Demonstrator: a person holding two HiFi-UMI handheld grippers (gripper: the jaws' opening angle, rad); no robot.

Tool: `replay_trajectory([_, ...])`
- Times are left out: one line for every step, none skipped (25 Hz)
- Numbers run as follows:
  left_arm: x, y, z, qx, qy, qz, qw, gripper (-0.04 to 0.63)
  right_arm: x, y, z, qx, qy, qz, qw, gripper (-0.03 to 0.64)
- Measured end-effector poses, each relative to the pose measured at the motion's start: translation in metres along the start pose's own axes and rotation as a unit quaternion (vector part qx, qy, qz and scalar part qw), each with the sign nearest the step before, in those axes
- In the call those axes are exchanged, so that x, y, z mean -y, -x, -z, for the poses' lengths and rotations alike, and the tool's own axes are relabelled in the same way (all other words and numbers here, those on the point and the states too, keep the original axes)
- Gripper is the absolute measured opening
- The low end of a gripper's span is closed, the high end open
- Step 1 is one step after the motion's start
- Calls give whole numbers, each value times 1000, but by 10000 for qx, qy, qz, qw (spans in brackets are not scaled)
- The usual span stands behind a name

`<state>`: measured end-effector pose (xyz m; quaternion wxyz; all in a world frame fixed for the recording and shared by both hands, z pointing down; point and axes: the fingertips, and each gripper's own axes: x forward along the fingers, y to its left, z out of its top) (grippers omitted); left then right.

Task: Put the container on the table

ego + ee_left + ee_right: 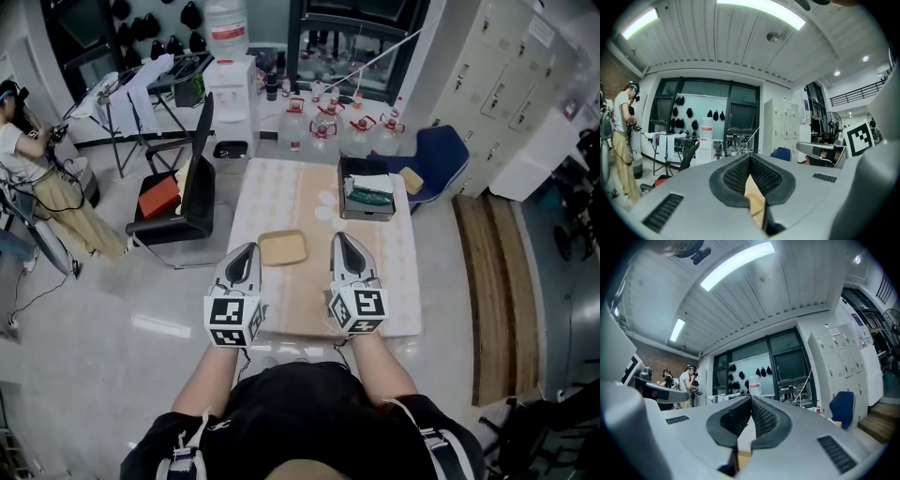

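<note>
The container [283,247] — a shallow tan tray — lies flat on the counter [281,183], in the near half of the patterned top. It is right side up, with nothing visible inside it. In the head view it sits between the tips of the two grippers, nearer the left one. As far as I can tell, neither touches it.

The left hand-held gripper [246,258] has its jaws pressed together with nothing between them. Its own view shows only a sliver of tan below the meeting pads. The right hand-held gripper [344,246] is likewise closed and empty, its pads meeting along their length. Both are held roughly level over the near part of the counter, pointing away from the person.

Judging by this, the task's one demand looks met — the container rests on the counter with no grip on it. Nothing seems left except to draw the grippers back.

A black bin [343,187] with green and white things in it stands toward the far right of the counter. It is well apart from the container and appears to play no part in the job.
</note>
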<state>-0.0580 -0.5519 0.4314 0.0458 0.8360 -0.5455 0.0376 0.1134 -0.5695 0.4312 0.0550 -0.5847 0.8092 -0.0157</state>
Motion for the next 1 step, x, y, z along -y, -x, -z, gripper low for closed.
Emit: replay_trajectory([0,0,0,6,0,0,10000,11,0,0,0,-7,5,-2,10000,14])
